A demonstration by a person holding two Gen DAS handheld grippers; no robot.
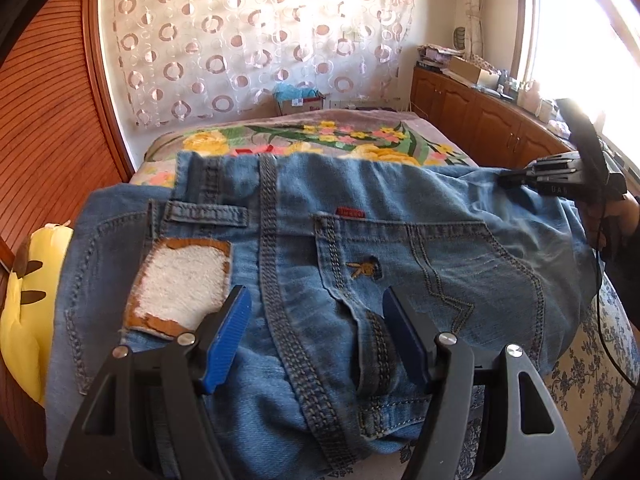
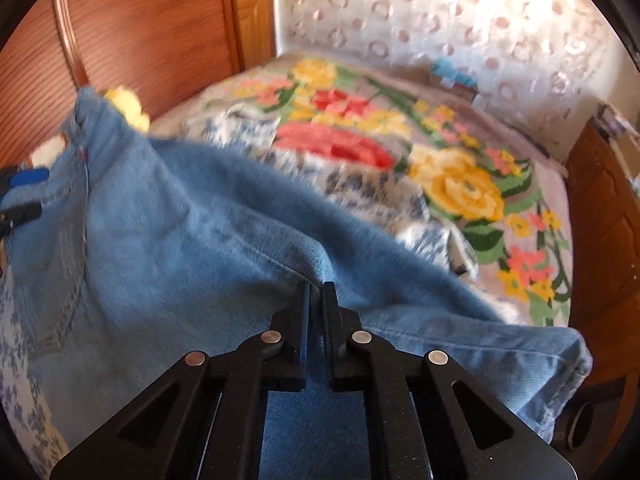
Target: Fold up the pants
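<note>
Blue denim pants [image 1: 304, 264] lie on the bed, seat side up, with a white fuzzy patch [image 1: 180, 284] on the left back pocket. My left gripper [image 1: 316, 304] is open, its blue pads on either side of the centre seam near the waistband, just above the fabric. My right gripper [image 2: 316, 292] is shut on a fold of the pants' leg [image 2: 240, 220] and lifts it off the bed. The right gripper also shows in the left wrist view [image 1: 560, 176] at the pants' far right edge. The left gripper's fingers [image 2: 24, 196] show at the left edge of the right wrist view.
A floral blanket [image 2: 460, 184] covers the bed. A yellow plush toy [image 1: 24, 300] lies at the left by the wooden panel wall [image 1: 48, 128]. Wooden cabinets [image 1: 472, 120] run along the right under a bright window. A cardboard box [image 1: 300, 102] stands beyond the bed.
</note>
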